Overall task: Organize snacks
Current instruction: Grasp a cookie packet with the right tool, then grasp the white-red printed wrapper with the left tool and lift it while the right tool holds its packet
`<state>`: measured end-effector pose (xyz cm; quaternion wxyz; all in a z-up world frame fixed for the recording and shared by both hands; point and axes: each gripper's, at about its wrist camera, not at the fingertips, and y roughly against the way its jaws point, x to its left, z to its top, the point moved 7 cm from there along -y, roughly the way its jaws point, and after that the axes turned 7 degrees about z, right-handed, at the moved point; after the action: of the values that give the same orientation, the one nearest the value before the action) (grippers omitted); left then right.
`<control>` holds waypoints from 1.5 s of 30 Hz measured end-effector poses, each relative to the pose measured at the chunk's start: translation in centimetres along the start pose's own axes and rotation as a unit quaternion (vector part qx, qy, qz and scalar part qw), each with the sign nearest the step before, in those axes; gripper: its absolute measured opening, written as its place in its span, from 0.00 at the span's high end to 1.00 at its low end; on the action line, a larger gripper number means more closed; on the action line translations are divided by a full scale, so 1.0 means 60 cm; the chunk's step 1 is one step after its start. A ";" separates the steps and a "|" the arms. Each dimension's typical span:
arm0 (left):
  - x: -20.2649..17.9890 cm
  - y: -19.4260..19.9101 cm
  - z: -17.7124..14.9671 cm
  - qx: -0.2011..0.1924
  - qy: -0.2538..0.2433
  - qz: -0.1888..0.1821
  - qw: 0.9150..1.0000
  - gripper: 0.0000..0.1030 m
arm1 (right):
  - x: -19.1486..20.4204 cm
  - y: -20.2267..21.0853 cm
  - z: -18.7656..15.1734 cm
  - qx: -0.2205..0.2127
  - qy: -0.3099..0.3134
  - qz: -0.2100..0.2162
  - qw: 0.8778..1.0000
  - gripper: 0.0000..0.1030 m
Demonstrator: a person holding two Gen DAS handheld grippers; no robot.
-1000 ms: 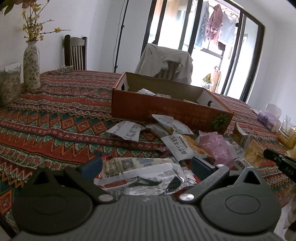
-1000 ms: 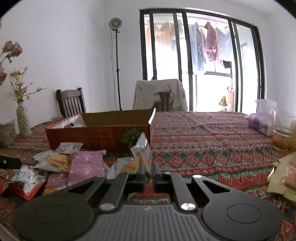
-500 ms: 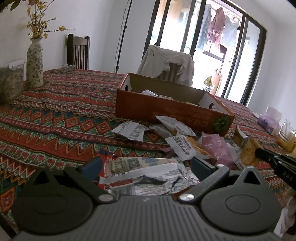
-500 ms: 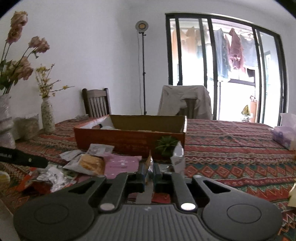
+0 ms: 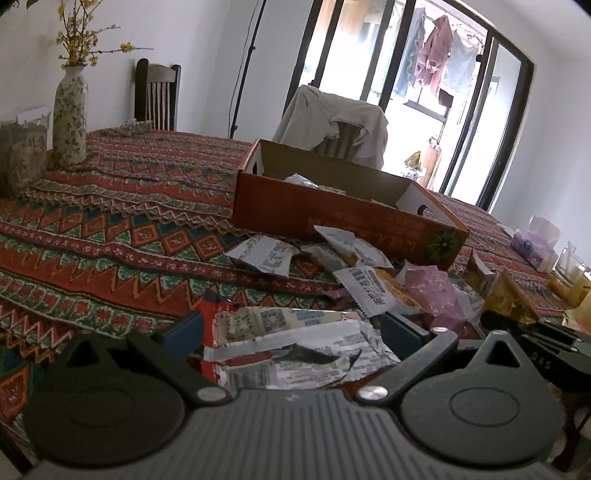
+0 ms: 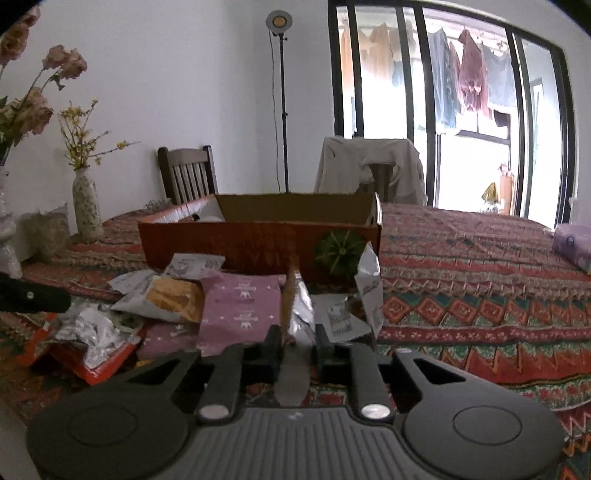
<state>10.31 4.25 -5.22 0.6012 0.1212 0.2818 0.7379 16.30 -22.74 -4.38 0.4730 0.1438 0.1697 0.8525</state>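
Item 1: right gripper (image 6: 297, 343), lower centre of right wrist view; jaws closed on a thin silver-and-orange snack packet (image 6: 295, 299) standing upright between them

Item 2: left gripper (image 5: 291, 328), lower centre of left wrist view; jaws wide apart, w/ a crumpled white-and-red wrapper (image 5: 291, 354) lying between them; pads not pressing on it

Item 3: cardboard box (image 6: 258, 240), orange-brown, open top, centre of right wrist view, on the desk (image 6: 480, 280); desk covered w/ red patterned cloth. A few packets inside, seen in left wrist view at centre

Item 4: loose snack pile on desk in front of box, approx centre-left of right wrist view: pink packet (image 6: 240, 306), white packet w/ yellow contents (image 6: 166, 299), white printed packet (image 5: 264, 254) near box's front wall, crumpled foil on red wrapper (image 6: 92, 336) at lower left

Item 5: background, misc: patterned vase (image 5: 70, 114) w/ yellow flowers, upper left of left wrist view; dark wooden chair (image 6: 186, 173); second chair draped w/ pale cloth (image 6: 369, 170); floor lamp (image 6: 279, 22); laundry behind glass doors, upper right
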 end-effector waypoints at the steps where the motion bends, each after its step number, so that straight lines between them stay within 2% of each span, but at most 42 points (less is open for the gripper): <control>1: -0.003 -0.001 -0.001 0.004 0.000 -0.003 1.000 0.00 | -0.001 0.003 0.002 -0.004 0.000 -0.003 1.000 0.86; 7: -0.030 -0.021 -0.006 0.039 -0.004 0.002 0.999 0.00 | -0.006 0.020 0.005 -0.018 -0.006 -0.008 1.000 0.86; 12: -0.044 -0.047 -0.018 0.060 -0.029 0.073 0.995 0.00 | -0.008 0.024 0.001 -0.019 -0.011 -0.003 1.000 0.85; 16: -0.049 -0.052 -0.022 0.054 -0.034 0.092 0.994 0.00 | -0.011 0.024 -0.002 -0.018 -0.016 -0.001 1.000 0.85; 21: -0.062 -0.061 -0.031 0.045 -0.064 0.114 0.990 0.00 | -0.010 0.024 -0.002 -0.019 -0.020 0.003 1.000 0.85; 24: -0.063 -0.061 -0.033 0.042 -0.061 0.117 0.990 0.00 | -0.010 0.026 -0.004 -0.020 -0.021 0.004 1.000 0.85; 28: -0.059 -0.051 -0.034 0.039 -0.055 0.106 0.992 0.05 | -0.013 0.030 -0.004 -0.022 -0.025 0.002 0.999 0.85; 34: -0.059 -0.028 -0.039 0.020 -0.060 0.098 0.993 0.18 | -0.009 0.034 -0.004 -0.025 -0.023 0.003 0.999 0.85; 36: -0.062 -0.018 -0.038 0.005 -0.068 0.094 0.993 0.26 | -0.007 0.036 -0.003 -0.026 -0.022 0.004 0.999 0.85; 37: -0.066 -0.011 -0.036 -0.005 -0.076 0.087 0.993 0.48 | -0.007 0.037 -0.002 -0.027 -0.022 0.003 0.999 0.85; 38: -0.070 -0.003 -0.034 -0.014 -0.086 0.082 0.993 0.63 | -0.007 0.038 -0.001 -0.027 -0.022 0.002 0.999 0.85; 40: -0.076 0.005 -0.031 -0.024 -0.097 0.073 0.992 0.76 | -0.007 0.040 -0.001 -0.029 -0.021 0.002 0.999 0.85; 41: -0.077 0.006 -0.031 -0.024 -0.097 0.070 0.993 0.80 | -0.006 0.041 0.000 -0.029 -0.021 0.001 0.999 0.85; 45: -0.072 0.009 -0.029 -0.027 -0.089 0.060 0.994 0.79 | -0.003 0.047 0.000 -0.030 -0.018 0.001 0.999 0.85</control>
<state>10.01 -0.41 -5.64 0.5814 0.1869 0.1995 0.7663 14.28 -24.28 -3.18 0.4795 0.1448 0.1353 0.8549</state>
